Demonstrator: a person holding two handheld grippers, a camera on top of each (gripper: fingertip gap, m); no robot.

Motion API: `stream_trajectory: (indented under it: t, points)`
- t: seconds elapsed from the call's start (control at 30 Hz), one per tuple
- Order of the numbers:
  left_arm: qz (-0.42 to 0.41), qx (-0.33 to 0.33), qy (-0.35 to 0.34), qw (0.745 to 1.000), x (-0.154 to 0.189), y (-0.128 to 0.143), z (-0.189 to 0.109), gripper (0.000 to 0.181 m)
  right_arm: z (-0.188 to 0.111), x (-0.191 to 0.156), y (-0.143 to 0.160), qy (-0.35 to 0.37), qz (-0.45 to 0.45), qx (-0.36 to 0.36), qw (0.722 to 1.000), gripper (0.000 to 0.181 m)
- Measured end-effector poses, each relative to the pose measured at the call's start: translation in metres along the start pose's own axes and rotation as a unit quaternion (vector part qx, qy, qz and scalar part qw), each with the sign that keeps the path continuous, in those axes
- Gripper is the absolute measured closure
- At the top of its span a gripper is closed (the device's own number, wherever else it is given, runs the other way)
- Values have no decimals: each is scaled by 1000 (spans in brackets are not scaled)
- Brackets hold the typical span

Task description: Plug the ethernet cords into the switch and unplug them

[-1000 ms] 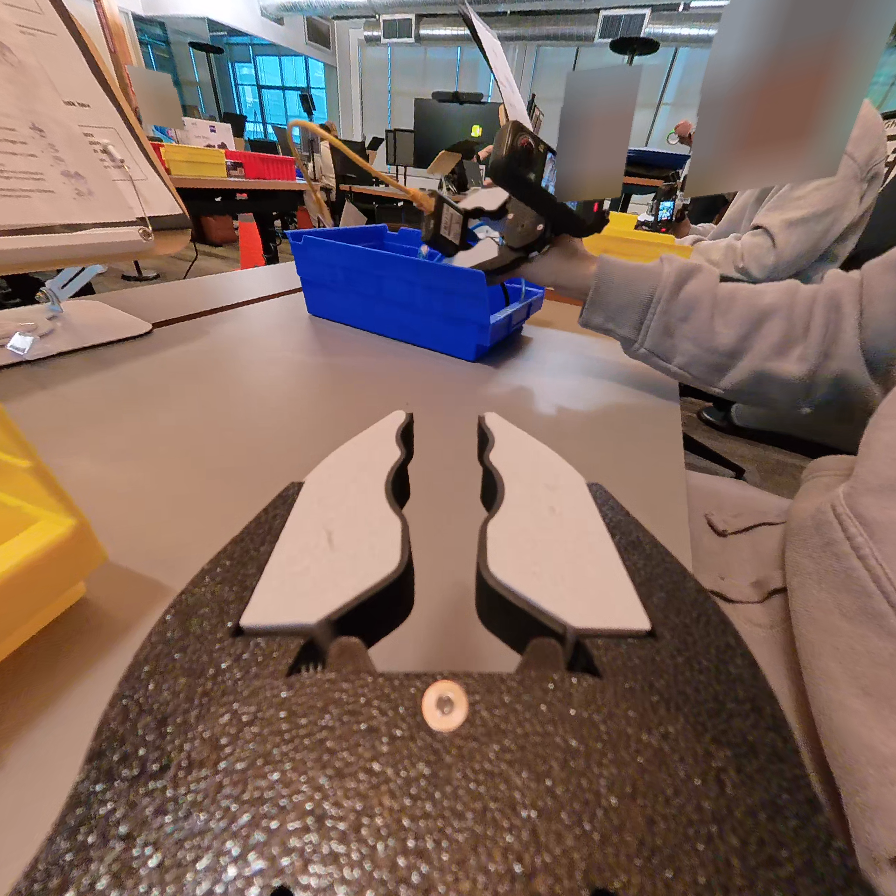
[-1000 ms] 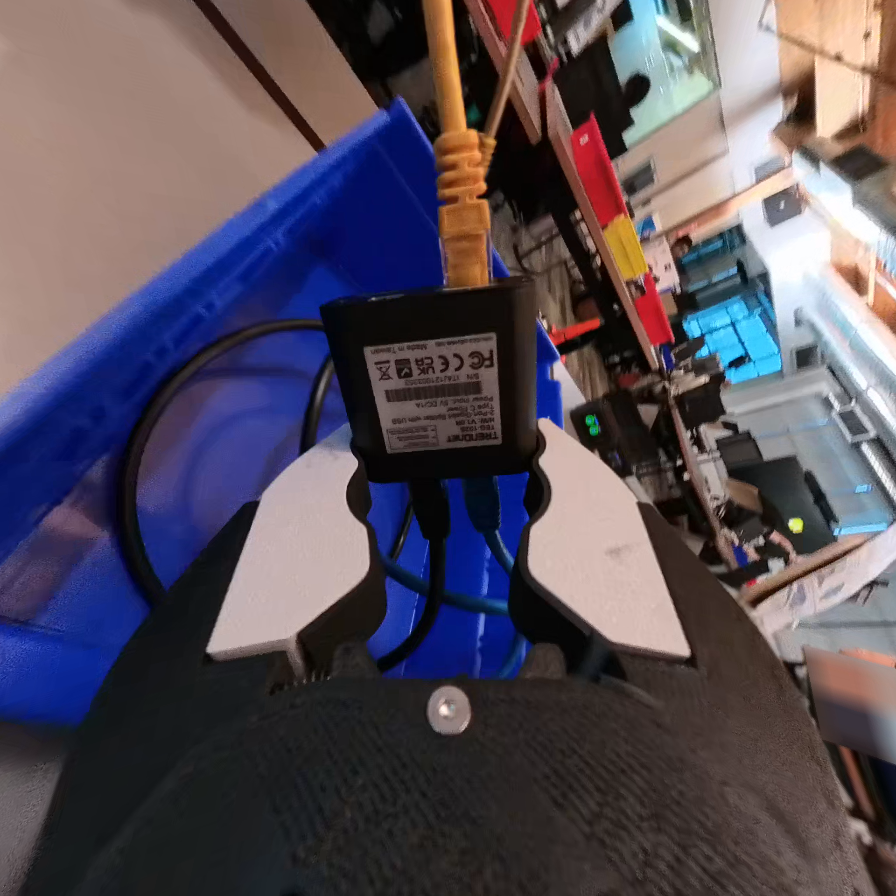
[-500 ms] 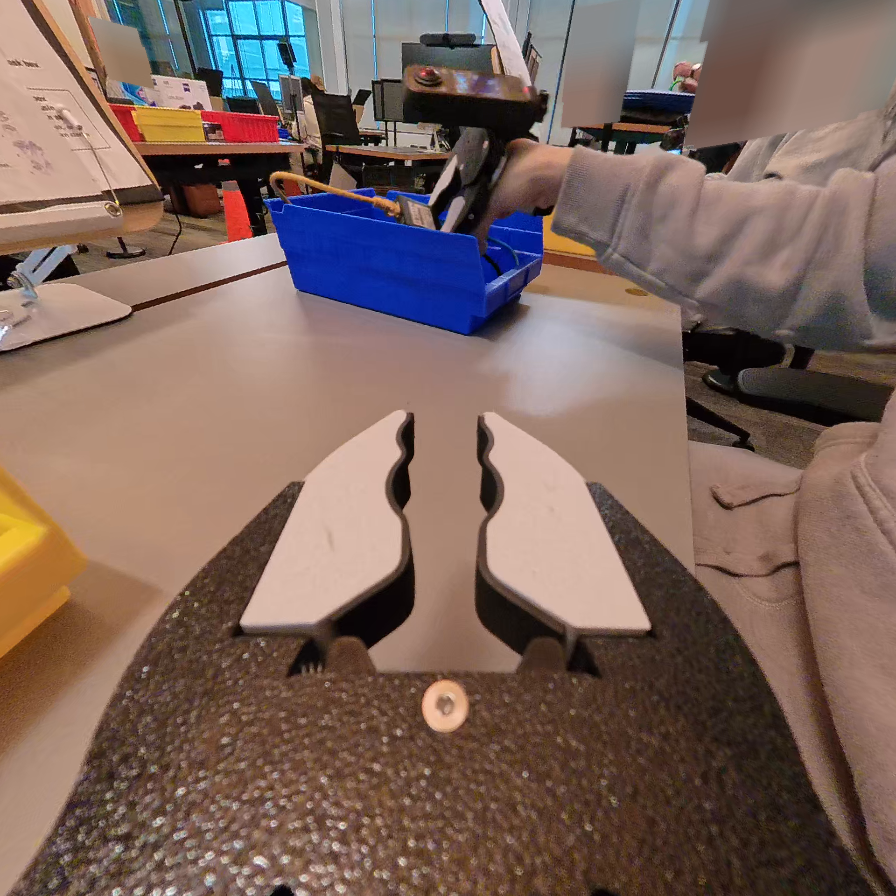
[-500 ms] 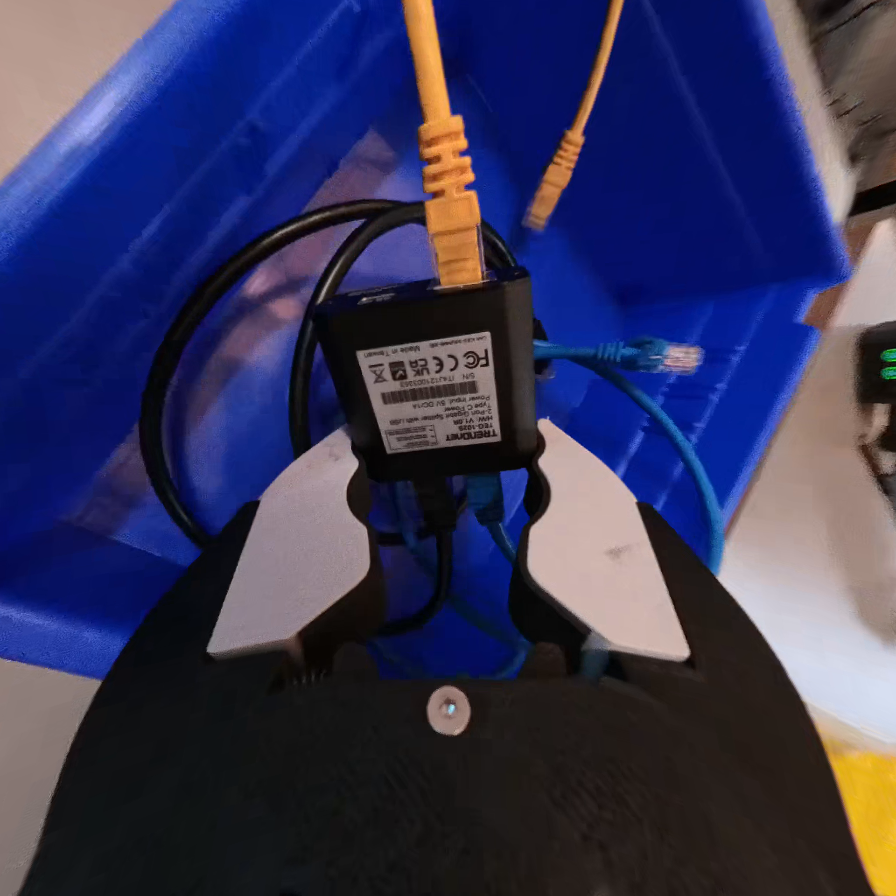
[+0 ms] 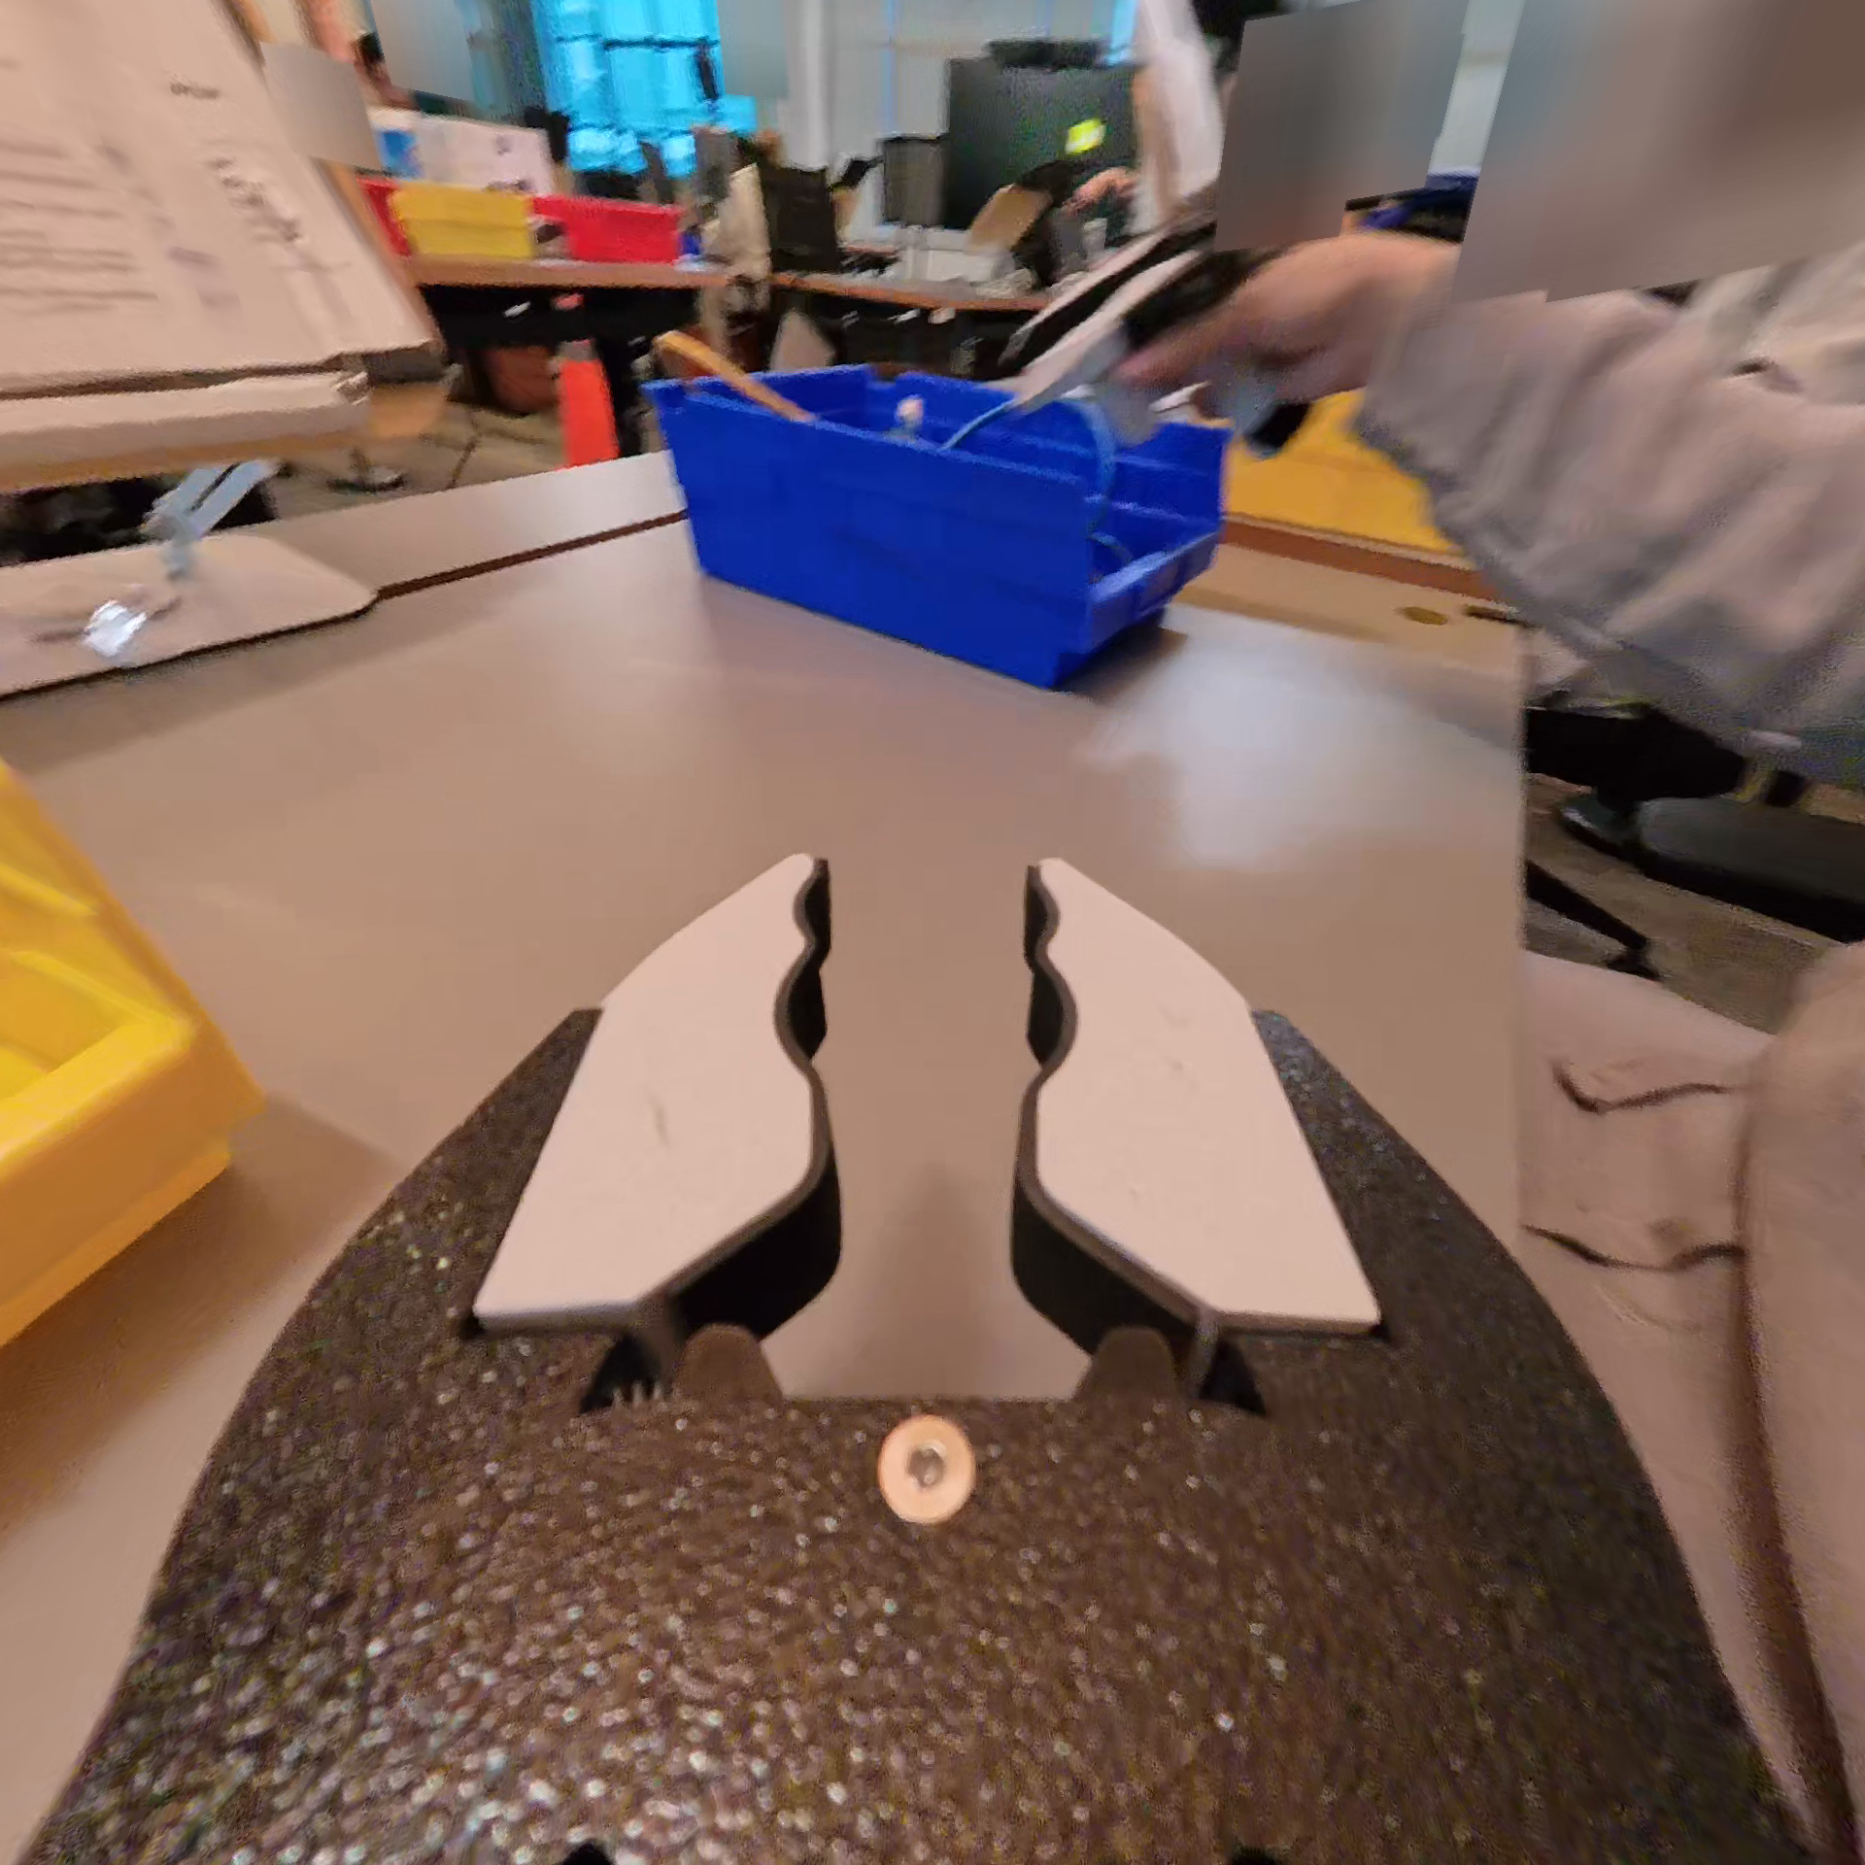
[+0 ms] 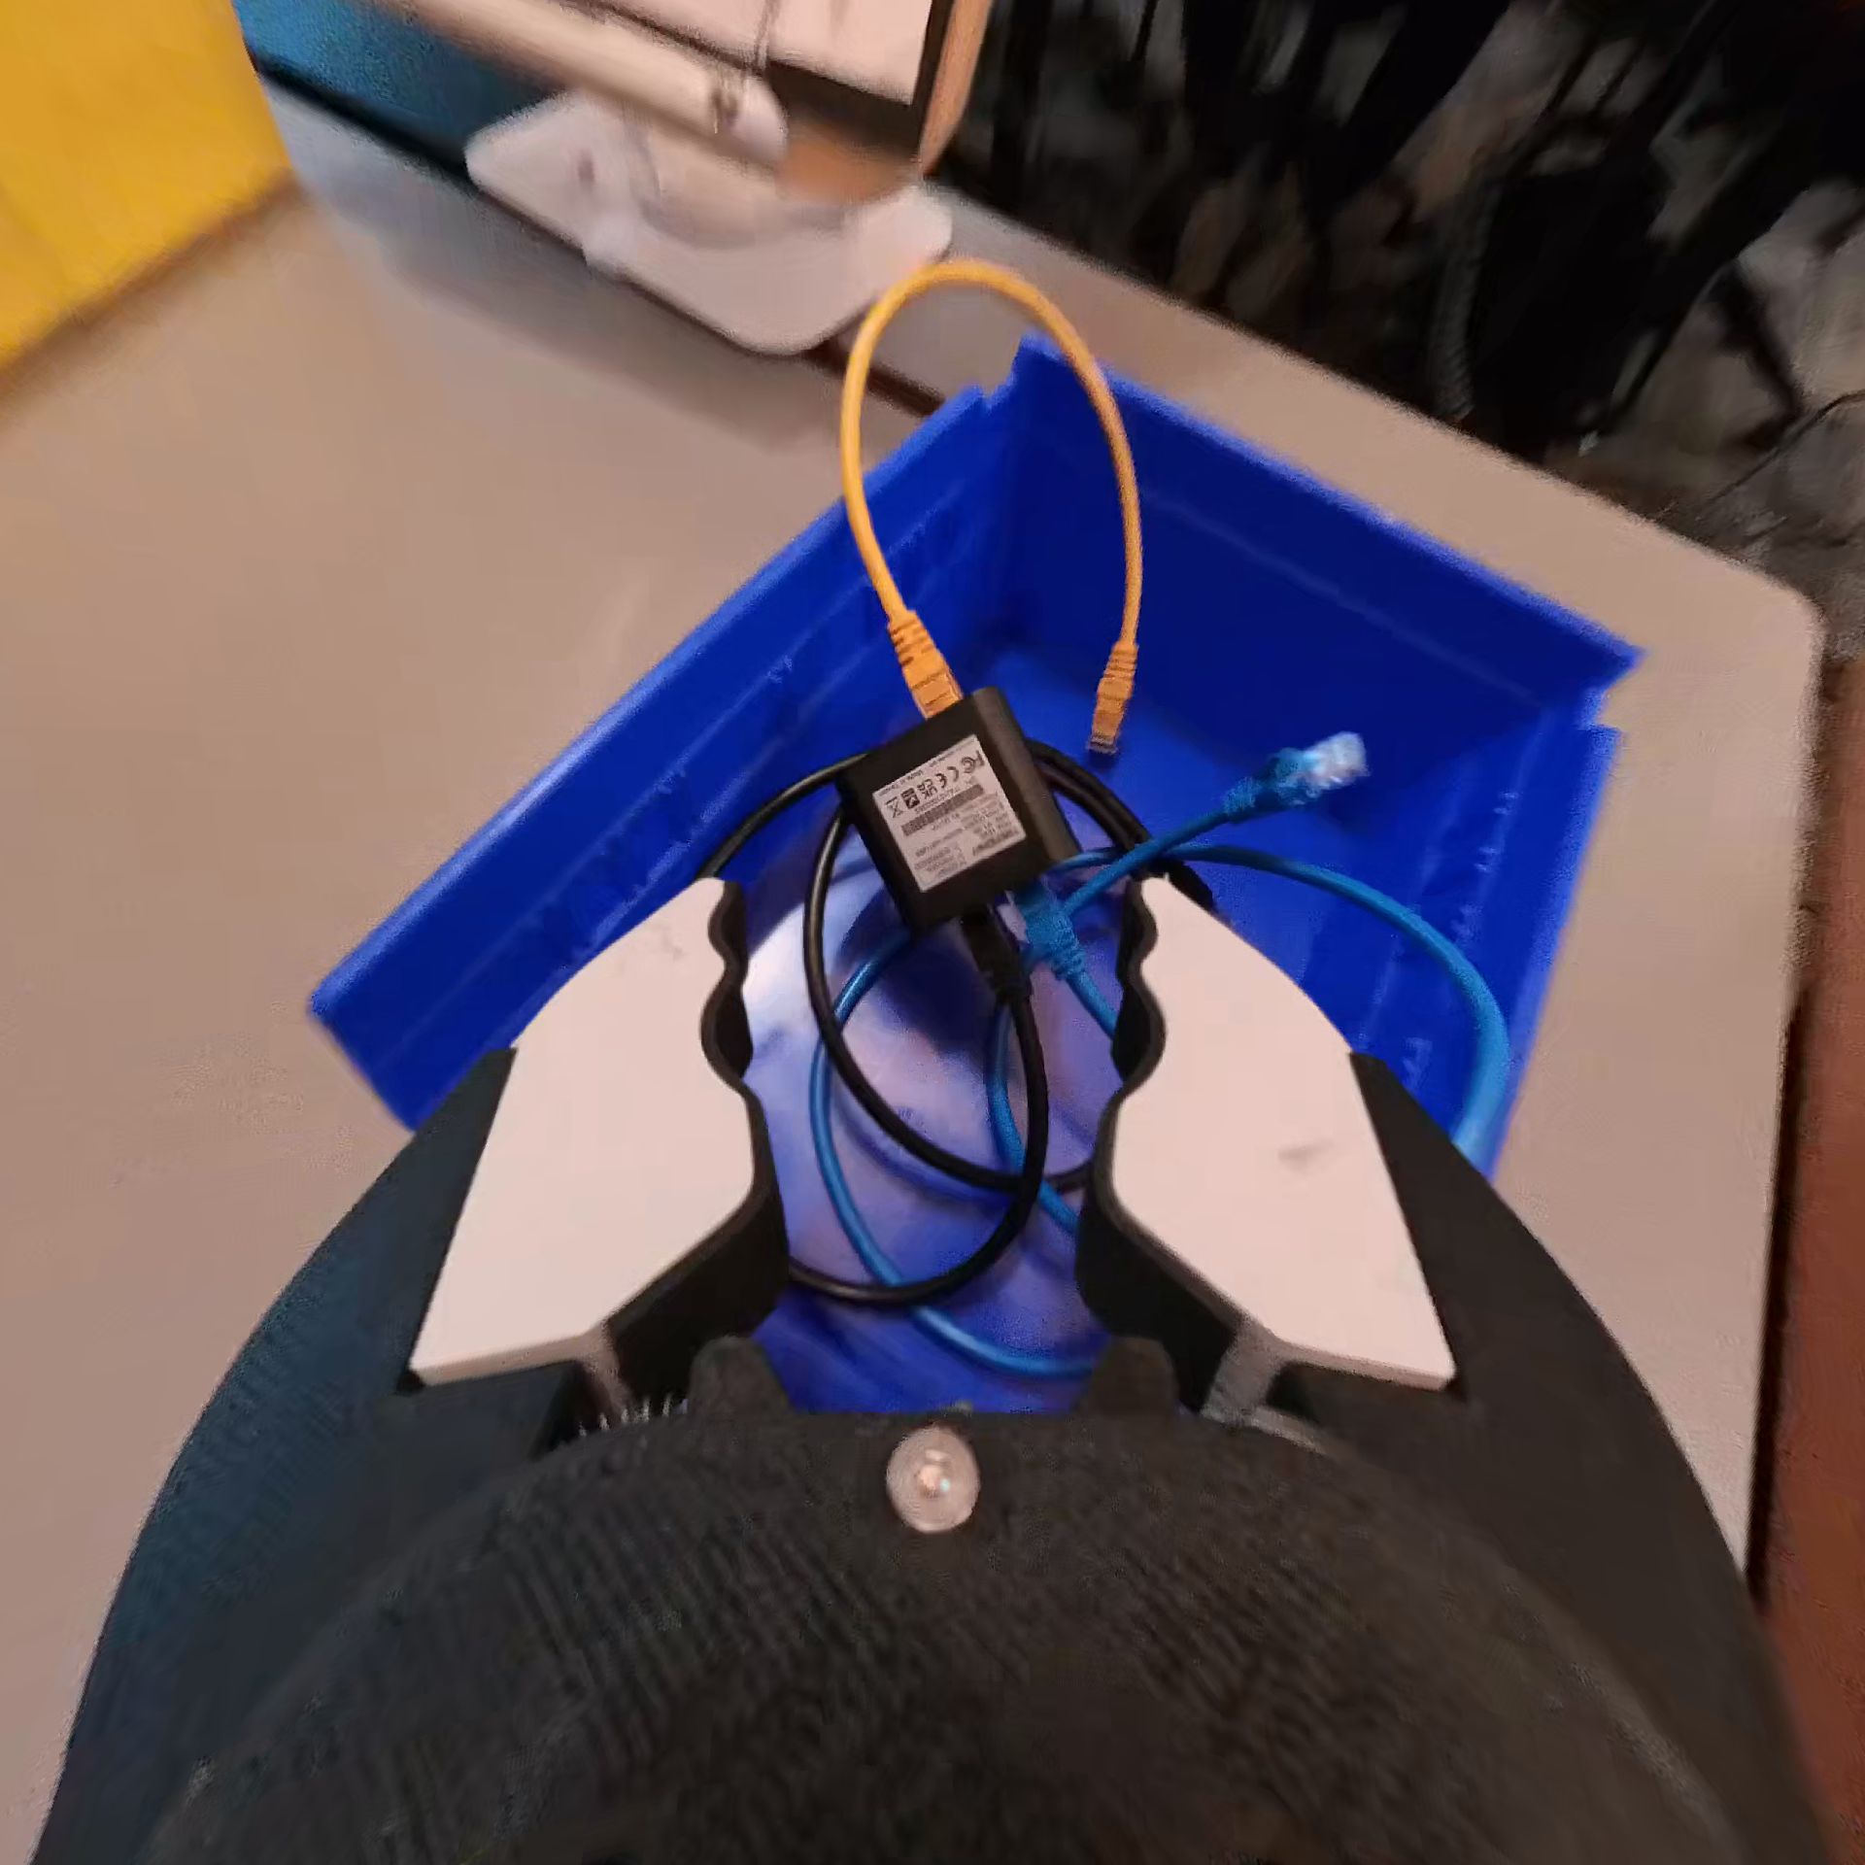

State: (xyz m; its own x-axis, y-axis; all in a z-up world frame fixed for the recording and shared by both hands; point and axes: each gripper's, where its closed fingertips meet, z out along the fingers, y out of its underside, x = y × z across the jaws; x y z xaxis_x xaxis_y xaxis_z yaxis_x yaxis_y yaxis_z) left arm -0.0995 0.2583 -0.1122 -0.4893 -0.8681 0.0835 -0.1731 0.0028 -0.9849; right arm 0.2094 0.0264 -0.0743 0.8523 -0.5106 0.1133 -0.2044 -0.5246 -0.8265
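In the right wrist view a small black switch (image 6: pixel 954 807) lies inside a blue bin (image 6: pixel 1312 626). A yellow ethernet cord (image 6: pixel 994 293) is plugged into its far end and arches over the bin's rim, with the other plug hanging loose. A blue ethernet cord (image 6: pixel 1453 969) and a black cable (image 6: pixel 1029 1060) come from its near end. My right gripper (image 6: pixel 934 898) is open and empty above the bin, just short of the switch. My left gripper (image 5: pixel 926 883) is open and empty over the bare table. The left wrist view shows the bin (image 5: pixel 908 525) far ahead.
A yellow bin (image 5: pixel 91 1090) sits at the left edge of the table. A document stand with papers (image 5: pixel 172 242) is at the back left. The person's grey sleeve (image 5: pixel 1615 484) reaches in from the right. The table edge (image 6: pixel 1796 908) runs just right of the blue bin. My right fingertips sit around 40 cm from my left ones. To the small black switch (image 6: pixel 954 807): right tips about 7 cm, left tips about 40 cm.
My right gripper has opened and let go of the switch, which now lies in the blue bin, and it has pulled back and up. My left gripper has opened slightly wider.
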Motion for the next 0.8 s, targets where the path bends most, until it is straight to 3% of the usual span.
stream_trajectory:
  t: [0.03, 0.2, 0.3, 0.4, 0.5, 0.67, 0.8]
  points:
    - [-2, -12, -15, 1000, -4, 3, 3, 141, -15, 0, 0, 18, 5, 23, 1000, 111]
    - [29, -25, -62, 997, -1, -9, 48, 130, -55, 1, 39, 125, 20, 56, 990, 101]
    - [35, -43, -85, 995, 4, -24, 104, 117, -59, -1, 53, 148, 27, 60, 987, 95]
    - [15, -48, -90, 995, 17, -44, 166, 100, -64, 2, 48, 154, 18, 60, 986, 86]
    - [-27, -91, -109, 989, 27, -46, 226, 82, -73, 10, 45, 182, 7, 69, 981, 87]
    - [-57, -135, -136, 980, 40, -35, 304, 82, -75, 8, 42, 165, 14, 90, 982, 90]
    - [-56, -161, -170, 971, 20, -26, 331, 90, -75, 6, 39, 150, 23, 106, 983, 93]
